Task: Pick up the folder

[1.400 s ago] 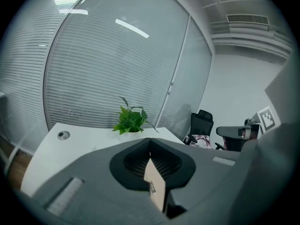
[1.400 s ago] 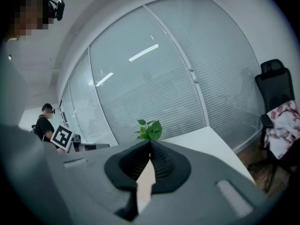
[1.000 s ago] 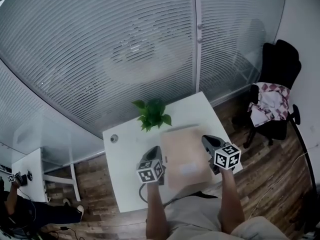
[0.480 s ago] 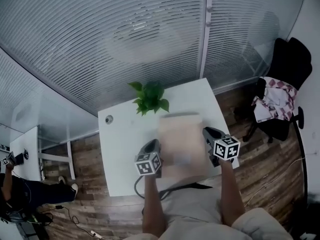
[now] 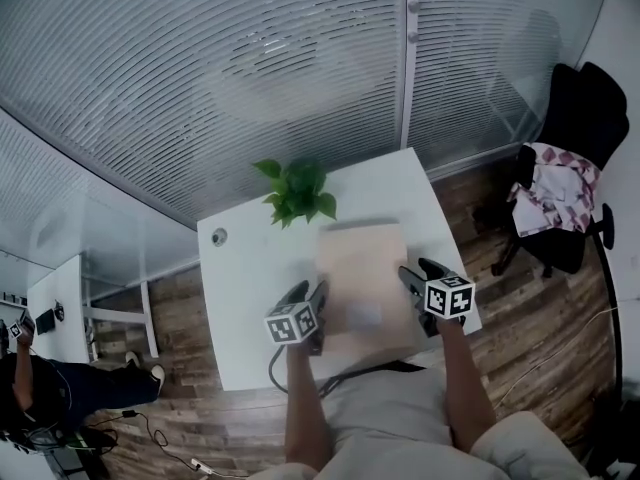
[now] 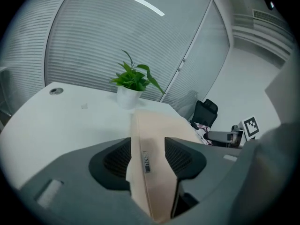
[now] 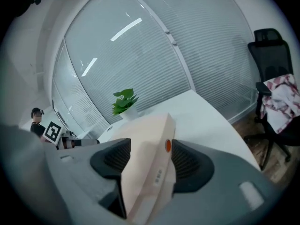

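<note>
Straddled opposite edges of the flat beige cardboard folder [image 5: 362, 280] on the white bench [image 5: 240, 298] with left tool [image 5: 318, 298] and right tool [image 5: 408, 278], jaws opening, unclamped, for a level lift.

Nothing can be read: the folder [image 6: 152, 182] has a small printed label [image 6: 146, 163] on its edge and, in the right gripper view, an orange dot [image 7: 168, 146] and a white sticker [image 7: 158, 175] with print too small, while the left marker cube [image 5: 291, 325] and the right marker cube [image 5: 449, 298] bear only black-and-white square patterns.
</note>
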The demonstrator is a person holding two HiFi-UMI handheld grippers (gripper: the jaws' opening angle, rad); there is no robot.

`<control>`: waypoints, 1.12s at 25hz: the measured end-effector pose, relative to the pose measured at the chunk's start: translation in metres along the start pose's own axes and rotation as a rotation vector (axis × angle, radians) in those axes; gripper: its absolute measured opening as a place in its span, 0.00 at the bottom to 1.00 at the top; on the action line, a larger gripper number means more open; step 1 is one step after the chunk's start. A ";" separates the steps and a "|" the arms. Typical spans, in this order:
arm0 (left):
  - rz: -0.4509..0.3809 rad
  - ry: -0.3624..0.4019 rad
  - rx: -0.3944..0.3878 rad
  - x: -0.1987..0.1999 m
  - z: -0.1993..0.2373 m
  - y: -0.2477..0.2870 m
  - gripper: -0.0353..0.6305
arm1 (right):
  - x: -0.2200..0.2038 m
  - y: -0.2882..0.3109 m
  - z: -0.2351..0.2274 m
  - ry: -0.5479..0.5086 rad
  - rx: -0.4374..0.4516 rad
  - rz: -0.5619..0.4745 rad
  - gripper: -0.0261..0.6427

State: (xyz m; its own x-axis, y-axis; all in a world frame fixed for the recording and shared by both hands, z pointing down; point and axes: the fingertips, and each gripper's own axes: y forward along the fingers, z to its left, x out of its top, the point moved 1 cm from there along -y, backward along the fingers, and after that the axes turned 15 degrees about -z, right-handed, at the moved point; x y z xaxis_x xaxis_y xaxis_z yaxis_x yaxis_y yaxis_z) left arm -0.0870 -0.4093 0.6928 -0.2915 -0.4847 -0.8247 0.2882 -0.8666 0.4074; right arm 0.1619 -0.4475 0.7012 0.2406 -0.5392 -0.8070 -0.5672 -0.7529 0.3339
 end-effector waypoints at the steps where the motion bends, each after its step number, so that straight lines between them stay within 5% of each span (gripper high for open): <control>1: 0.016 -0.017 -0.016 -0.007 -0.002 0.003 0.38 | -0.004 0.000 0.000 0.022 0.007 0.011 0.45; 10: 0.117 -0.136 -0.055 -0.044 -0.009 0.023 0.61 | -0.034 0.006 0.009 0.125 0.079 0.127 0.65; 16: 0.127 -0.180 -0.072 -0.051 -0.013 0.027 0.61 | -0.047 0.011 0.012 0.115 0.085 0.185 0.67; 28: 0.146 -0.135 -0.038 -0.054 -0.008 0.031 0.61 | -0.056 0.029 0.016 -0.004 0.027 0.238 0.66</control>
State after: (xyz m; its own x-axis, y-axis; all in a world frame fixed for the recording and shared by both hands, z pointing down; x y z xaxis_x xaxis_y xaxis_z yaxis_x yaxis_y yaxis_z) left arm -0.0546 -0.4095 0.7466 -0.3625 -0.6188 -0.6969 0.3696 -0.7819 0.5020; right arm 0.1196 -0.4330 0.7487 0.0941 -0.6986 -0.7093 -0.6282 -0.5944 0.5021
